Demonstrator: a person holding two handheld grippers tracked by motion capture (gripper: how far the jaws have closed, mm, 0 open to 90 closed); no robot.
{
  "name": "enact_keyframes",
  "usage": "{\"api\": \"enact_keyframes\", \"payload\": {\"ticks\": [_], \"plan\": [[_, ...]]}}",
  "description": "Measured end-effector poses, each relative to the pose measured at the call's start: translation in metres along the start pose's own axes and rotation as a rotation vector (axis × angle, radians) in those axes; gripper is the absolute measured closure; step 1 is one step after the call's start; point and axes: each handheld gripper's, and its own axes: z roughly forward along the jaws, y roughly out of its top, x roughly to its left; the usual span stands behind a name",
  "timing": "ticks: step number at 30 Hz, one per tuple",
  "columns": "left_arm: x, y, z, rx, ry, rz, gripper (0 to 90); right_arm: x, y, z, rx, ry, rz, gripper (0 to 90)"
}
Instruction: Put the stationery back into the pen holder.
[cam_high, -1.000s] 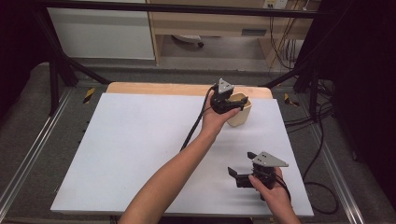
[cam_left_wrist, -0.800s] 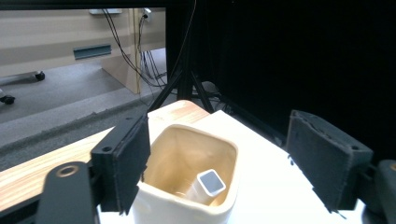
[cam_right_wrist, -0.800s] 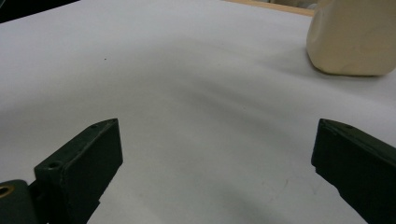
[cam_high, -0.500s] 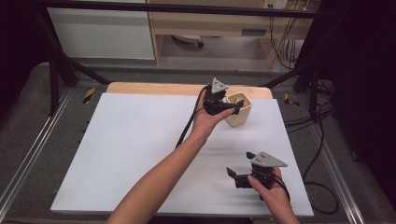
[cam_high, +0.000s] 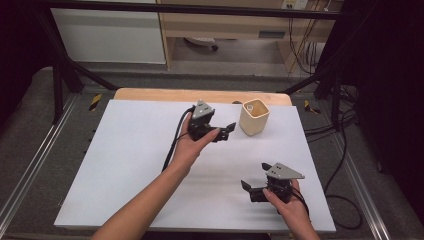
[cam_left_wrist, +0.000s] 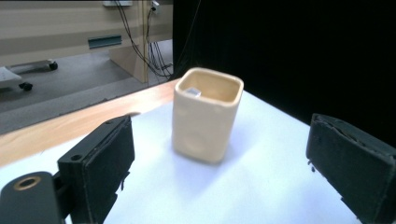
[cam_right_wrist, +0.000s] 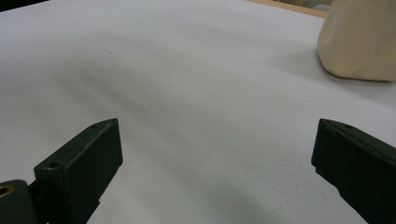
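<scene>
Cream square cup (cam_high: 254, 117), upright: left gripper (cam_high: 226, 131) just beside it, jaws just opened wide and empty, could tip it.

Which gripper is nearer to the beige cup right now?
Left. The left gripper is open just beside the beige cup, not touching it. The right gripper sits open much farther off, near the table's front edge.

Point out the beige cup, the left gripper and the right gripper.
beige cup (cam_high: 253, 119): high view, its front wall.
left gripper (cam_high: 229, 130): high view, midway between its open fingers.
right gripper (cam_high: 248, 188): high view, midway between its open fingers.
</scene>
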Motion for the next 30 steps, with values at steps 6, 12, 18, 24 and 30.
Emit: {"api": "enact_keyframes", "payload": {"ticks": [6, 12, 18, 24, 30], "plan": [[0.008, -0.024, -0.051, -0.009, 0.038, -0.003, 7.8, -0.001, 0.0, 0.0, -0.001, -0.009, -0.008, 2.3], [0.01, -0.053, -0.097, -0.04, 0.076, -0.038, 7.8, -0.004, -0.001, -0.001, 0.0, -0.016, 0.002, 2.4], [0.011, -0.079, -0.132, -0.021, 0.117, -0.031, 7.8, -0.007, -0.002, -0.002, 0.003, -0.031, 0.005, 2.5], [0.017, -0.099, -0.169, 0.014, 0.161, -0.049, 7.8, -0.012, -0.003, -0.003, 0.003, -0.056, 0.029, 2.6], [0.023, -0.117, -0.207, 0.006, 0.229, -0.081, 7.8, -0.018, -0.008, 0.0, 0.034, -0.105, 0.044, 2.7]]}}
